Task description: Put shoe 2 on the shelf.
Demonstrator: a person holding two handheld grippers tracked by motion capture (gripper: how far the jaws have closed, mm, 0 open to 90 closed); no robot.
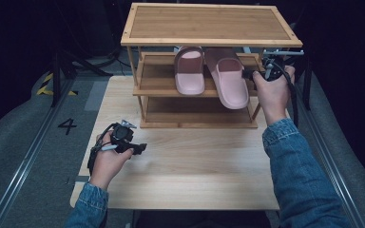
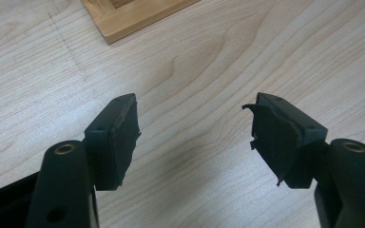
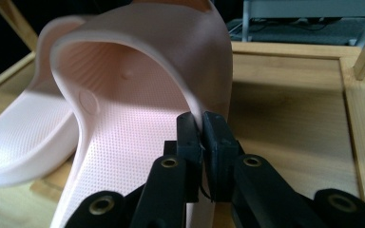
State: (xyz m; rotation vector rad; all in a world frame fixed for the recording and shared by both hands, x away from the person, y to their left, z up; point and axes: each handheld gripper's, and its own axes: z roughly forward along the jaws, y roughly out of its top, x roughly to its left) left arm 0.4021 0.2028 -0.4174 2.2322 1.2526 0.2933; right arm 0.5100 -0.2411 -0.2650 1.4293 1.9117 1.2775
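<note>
While the right hand-held gripper [image 3: 202, 130] pinches a pink slipper [image 3: 138, 104], the left [image 2: 195, 137] gapes over the table [image 2: 209, 61].

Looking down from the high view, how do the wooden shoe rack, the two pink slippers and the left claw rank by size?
1. Wooden shoe rack, by far the largest.
2. The two pink slippers: right slipper and left slipper look about alike; the right one juts toward the camera, so no ranking.
3. Left claw, smallest.

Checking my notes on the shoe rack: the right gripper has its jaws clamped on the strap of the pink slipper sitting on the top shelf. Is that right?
Not quite. The right gripper does clamp the strap of the pink slipper, but that slipper lies on the middle shelf, overhanging its front edge, not on the top shelf. The high view shows it.
</note>
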